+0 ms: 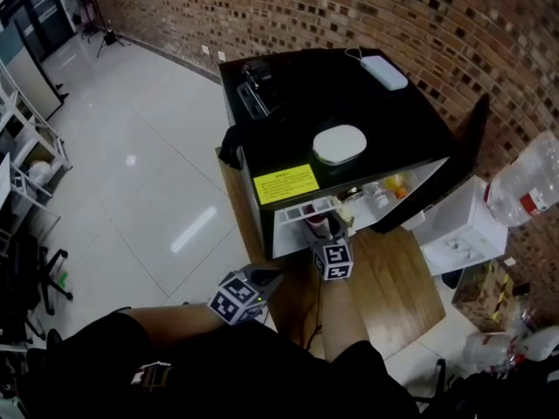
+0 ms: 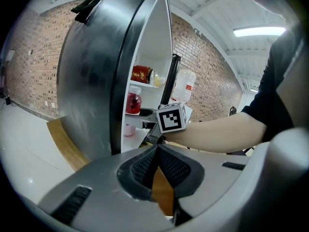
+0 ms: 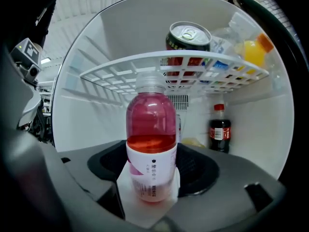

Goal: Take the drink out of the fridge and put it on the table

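Note:
The small black fridge (image 1: 349,103) stands open on a wooden platform. On its bottom floor stands a pink drink bottle (image 3: 150,144) with a white cap and white label, upright under the wire shelf (image 3: 120,69). My right gripper (image 3: 152,161) reaches into the fridge with the bottle between its wide jaws; a strip of white floor shows on each side, so the pads do not press it. The head view shows the same bottle (image 1: 316,225) at the fridge mouth. My left gripper (image 2: 157,149) hangs outside, left of the fridge, shut and empty.
A red can (image 3: 188,37) and an orange-capped bottle (image 3: 253,50) lie on the wire shelf, and a small cola bottle (image 3: 219,129) stands at the back right. A white dish (image 1: 339,143) rests on the fridge top. A water dispenser (image 1: 524,186) stands at the right.

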